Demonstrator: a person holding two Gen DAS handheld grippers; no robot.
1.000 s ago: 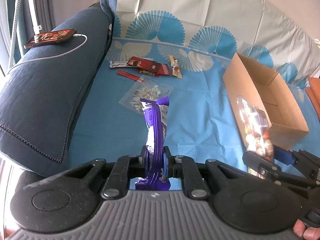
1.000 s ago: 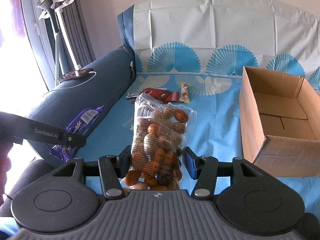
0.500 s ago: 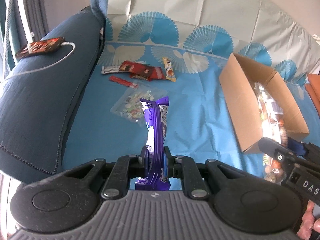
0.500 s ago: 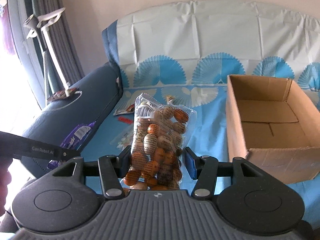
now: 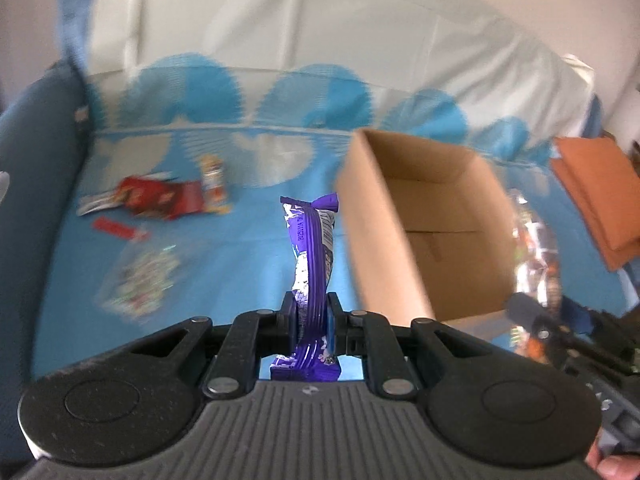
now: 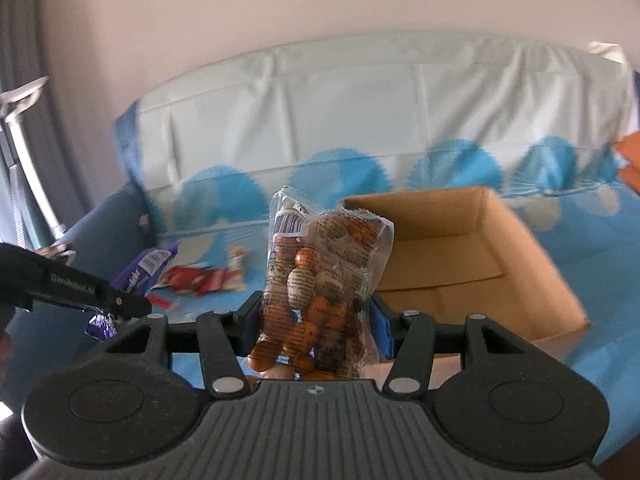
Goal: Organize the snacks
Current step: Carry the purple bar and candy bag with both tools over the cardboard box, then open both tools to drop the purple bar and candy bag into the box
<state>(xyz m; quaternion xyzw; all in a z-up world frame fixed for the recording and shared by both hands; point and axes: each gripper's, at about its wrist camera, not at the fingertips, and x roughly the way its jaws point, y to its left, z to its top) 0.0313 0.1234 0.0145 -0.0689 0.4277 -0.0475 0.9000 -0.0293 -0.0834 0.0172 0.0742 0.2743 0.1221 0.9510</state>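
Note:
My left gripper (image 5: 311,320) is shut on a purple snack wrapper (image 5: 310,248) that stands upright between its fingers. It hangs just left of the open cardboard box (image 5: 424,216). My right gripper (image 6: 316,320) is shut on a clear bag of orange and beige candies (image 6: 320,276), held upright in front of the same box (image 6: 460,264). From the right wrist view the left gripper (image 6: 100,300) with the purple wrapper (image 6: 144,272) shows at the left edge. In the left wrist view the candy bag (image 5: 536,248) shows at the box's right side. The box looks empty inside.
Red wrappers (image 5: 160,196), a small orange-white packet (image 5: 214,184), a red stick (image 5: 116,228) and a clear bag of small sweets (image 5: 140,276) lie on the blue patterned sofa cover (image 5: 224,264). The dark blue armrest (image 5: 36,152) rises at left. Orange cloth (image 5: 600,188) lies at right.
Both grippers have moved right toward the cardboard box, each keeping its snack. The box now fills more of both views, and the armrest with the phone has slid out to the left.

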